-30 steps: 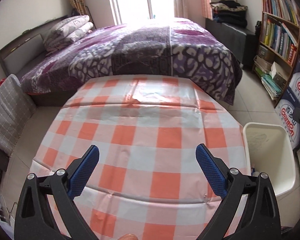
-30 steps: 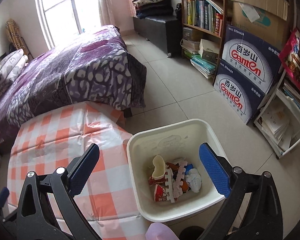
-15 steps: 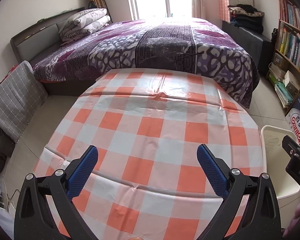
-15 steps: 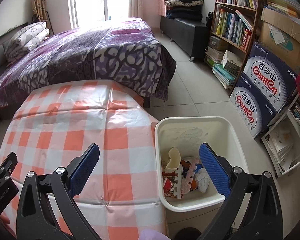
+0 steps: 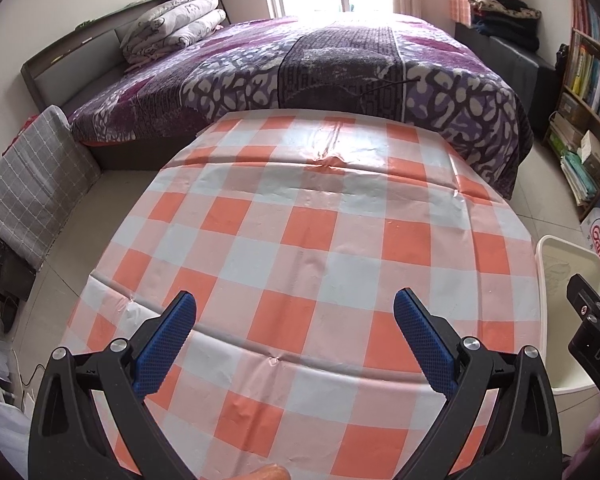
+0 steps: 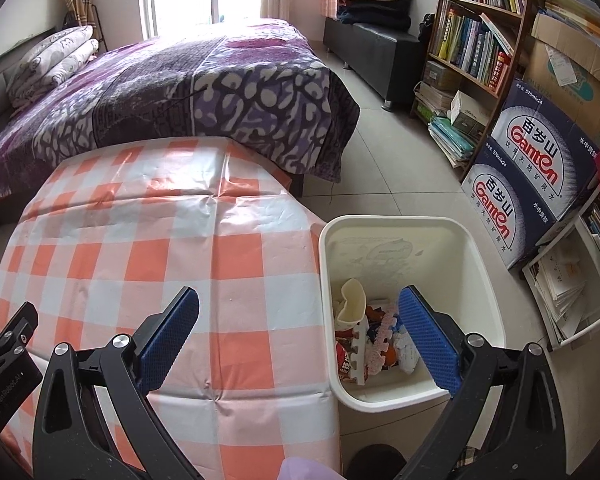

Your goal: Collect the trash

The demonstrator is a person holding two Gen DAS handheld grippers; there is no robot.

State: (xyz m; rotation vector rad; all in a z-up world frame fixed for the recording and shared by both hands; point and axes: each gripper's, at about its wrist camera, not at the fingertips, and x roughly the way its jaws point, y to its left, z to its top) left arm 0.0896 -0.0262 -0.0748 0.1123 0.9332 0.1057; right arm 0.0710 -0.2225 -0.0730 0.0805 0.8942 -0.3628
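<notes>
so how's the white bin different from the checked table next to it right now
The white bin is a plain, deep open tub standing low on the floor; the checked table is a flat top, higher up, under an orange and white cloth. The bin holds a heap of trash, while nothing lies on the part of the table in view. They sit side by side, and neither open gripper, left or right, is touching either.

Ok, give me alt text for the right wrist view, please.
The right hand-held gripper, open and empty, hovers over the edge between a checked tablecloth and a white bin holding trash. A purple bed and bookshelf lie beyond.
</notes>
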